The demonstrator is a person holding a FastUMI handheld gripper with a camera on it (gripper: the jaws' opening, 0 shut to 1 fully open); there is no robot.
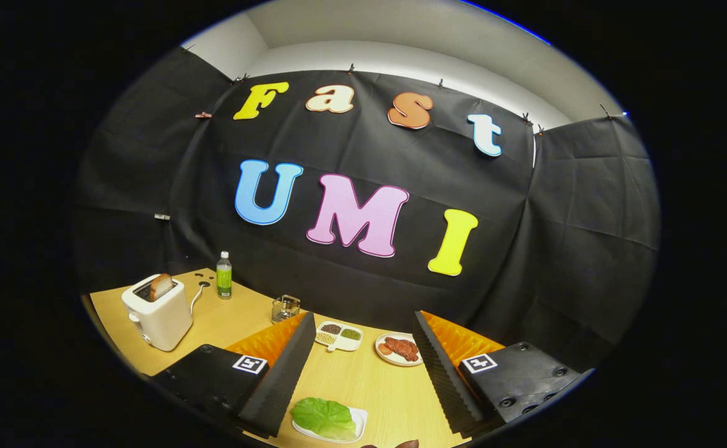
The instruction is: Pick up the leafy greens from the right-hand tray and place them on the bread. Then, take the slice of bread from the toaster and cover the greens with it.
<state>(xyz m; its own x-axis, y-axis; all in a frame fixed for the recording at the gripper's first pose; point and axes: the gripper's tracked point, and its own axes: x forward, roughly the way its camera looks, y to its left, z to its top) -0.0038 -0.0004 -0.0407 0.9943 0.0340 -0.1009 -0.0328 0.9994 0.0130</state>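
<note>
Tongs (363, 373): spread wide, grasping nothing, held above the table (232, 320) with bare wood between the two fingers.

Greens (324, 417): one broad lettuce leaf lying on a small white tray (359, 420), low between the fingers and close to the left one. The leaf covers most of the tray and overhangs its near side. No contact with either finger.

Toaster (159, 312): stands well off beyond the left finger, with a bread slice (161, 286) upright in its slot, top edge proud of the casing.

Other items: a bottle (224, 275) behind the toaster, a small glass jar (285, 308), a divided dish (339, 336) of grains and a plate (399, 349) of reddish food beyond the fingers. A brown edge shows at the very bottom, just past the tray; it cannot be identified, and the base bread cannot be confirmed.

Handling assessment: the leaf should be very light, limp and easily torn or creased. It will likely droop when lifted. Best hold is judged to be at a raised, ruffled edge, pinching gently so the fingers do not scrape the tray or drag it along. The toaster slice should be stiffer; take it by the exposed top edge, across its flat faces.
</note>
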